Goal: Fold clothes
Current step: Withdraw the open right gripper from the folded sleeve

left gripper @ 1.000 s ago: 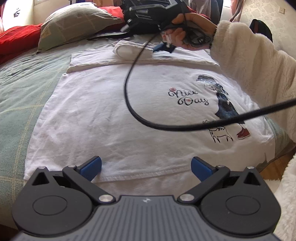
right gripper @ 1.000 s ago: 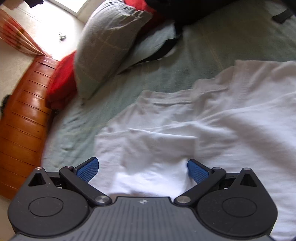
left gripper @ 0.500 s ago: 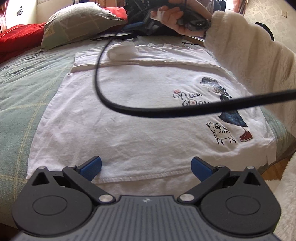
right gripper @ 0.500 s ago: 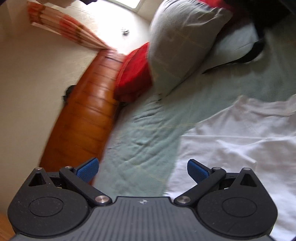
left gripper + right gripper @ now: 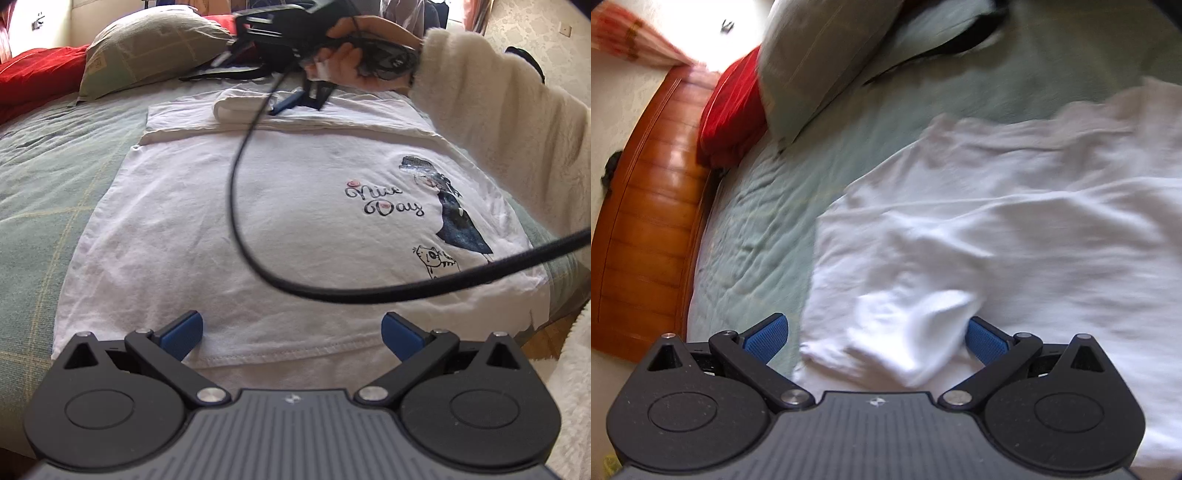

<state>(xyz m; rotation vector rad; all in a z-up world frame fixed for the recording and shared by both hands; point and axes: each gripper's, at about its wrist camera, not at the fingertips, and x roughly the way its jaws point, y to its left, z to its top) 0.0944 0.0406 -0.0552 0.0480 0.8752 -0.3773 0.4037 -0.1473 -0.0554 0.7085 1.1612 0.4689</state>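
Blue-padded right claw (image 5: 875,334) – wide open – straddles sleeve (image 5: 916,332).

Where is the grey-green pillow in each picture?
Left wrist view: the grey-green pillow sits at the top left, behind the white T-shirt.
Right wrist view: the same pillow fills the top middle, blurred, leaning over the green bedcover.
Shared landmark: the red cushion lies right beside the pillow in both views.
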